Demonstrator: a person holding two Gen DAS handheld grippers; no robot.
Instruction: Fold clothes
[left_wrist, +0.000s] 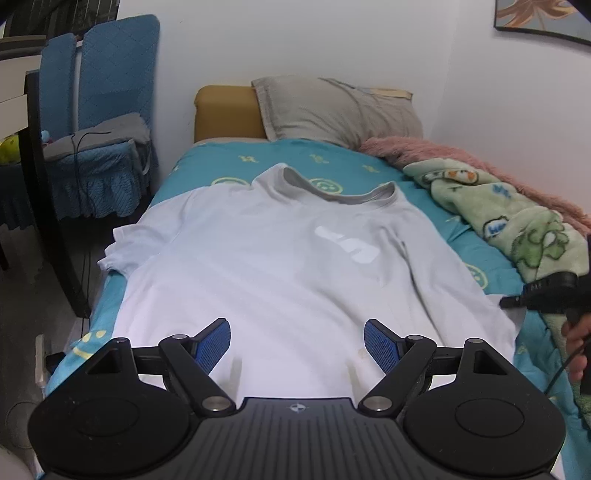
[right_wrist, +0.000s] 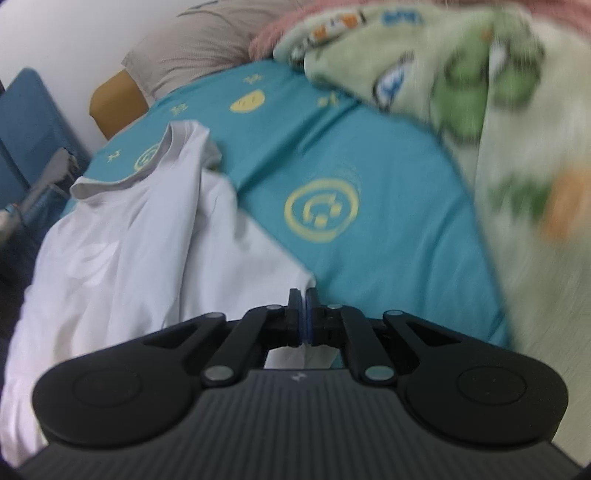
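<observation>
Spread flat across the middle of the left view: white T-shirt (left_wrist: 266, 258), front up, collar toward the pillow (left_wrist: 332, 109) at upper centre, on the teal bedsheet (left_wrist: 236, 155). No fold visible in it (sleeves out, one draped over the bed's left edge). Left gripper (left_wrist: 297, 345) gaping wide above the hem, holding nothing. Right gripper (right_wrist: 304, 310) pinched tight on the shirt's right sleeve edge, blurred background. Judged: folding of this shirt all left to do.

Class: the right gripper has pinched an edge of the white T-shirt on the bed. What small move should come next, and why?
Probably carry that edge across toward the shirt's middle. The right gripper is shut on the white T-shirt, which lies spread flat on the bed, while the left gripper hovers open over the hem, holding nothing.
</observation>
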